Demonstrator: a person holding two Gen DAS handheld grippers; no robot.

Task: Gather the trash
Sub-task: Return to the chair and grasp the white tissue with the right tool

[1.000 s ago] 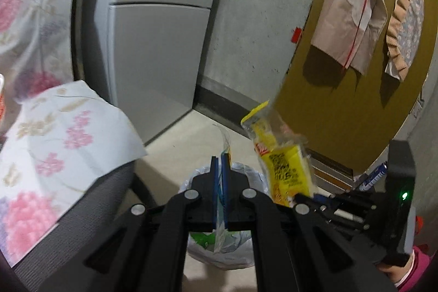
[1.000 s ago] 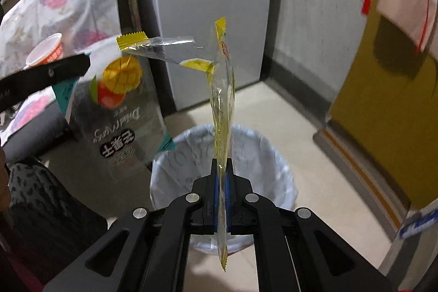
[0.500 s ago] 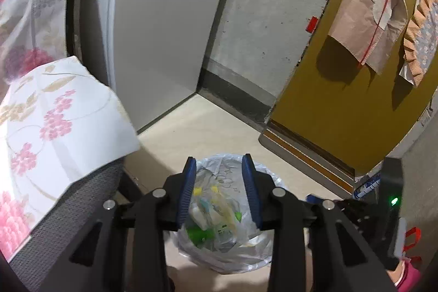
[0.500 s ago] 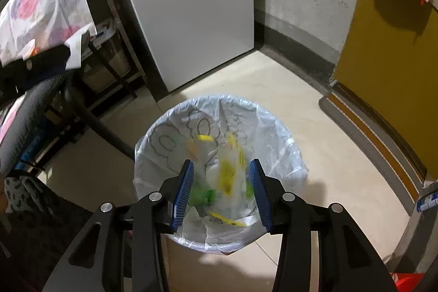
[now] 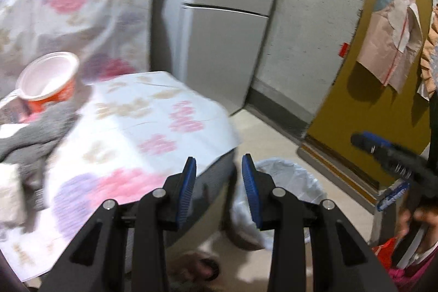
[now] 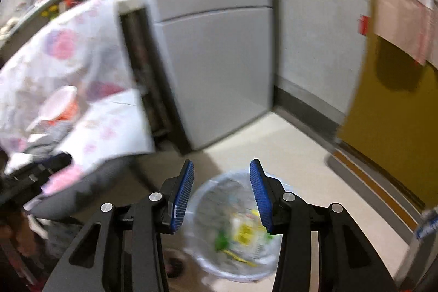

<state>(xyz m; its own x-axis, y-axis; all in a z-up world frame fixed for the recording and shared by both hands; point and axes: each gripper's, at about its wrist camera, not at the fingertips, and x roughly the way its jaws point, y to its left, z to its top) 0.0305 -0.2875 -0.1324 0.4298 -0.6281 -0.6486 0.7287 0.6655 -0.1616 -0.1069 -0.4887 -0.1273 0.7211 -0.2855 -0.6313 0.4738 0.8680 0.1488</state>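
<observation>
My left gripper [image 5: 219, 168] is open with nothing between its blue pads, over the edge of the table with the floral cloth [image 5: 142, 133]. On that table stands a red and white paper cup [image 5: 48, 81] beside a crumpled grey cloth [image 5: 35, 127]. My right gripper [image 6: 221, 171] is open and empty too, above the white-lined trash bin [image 6: 208, 210]. Yellow and green wrappers [image 6: 241, 231] lie inside the bin. The bin [image 5: 290, 179] is low and to the right in the left wrist view. The cup [image 6: 60, 106] shows blurred at the left in the right wrist view.
A grey fridge [image 5: 224, 45] stands behind the table, next to a concrete wall. A yellow door [image 5: 369, 114] with hung fabric is at the right. The right gripper [image 5: 383, 152] shows at the right edge, the left gripper [image 6: 35, 174] at the left. A chair seat sits under the cloth.
Both grippers were shut on wrappers over the bin a second ago; they opened and the wrappers dropped in. Both views have since lifted and swung left toward the table.
</observation>
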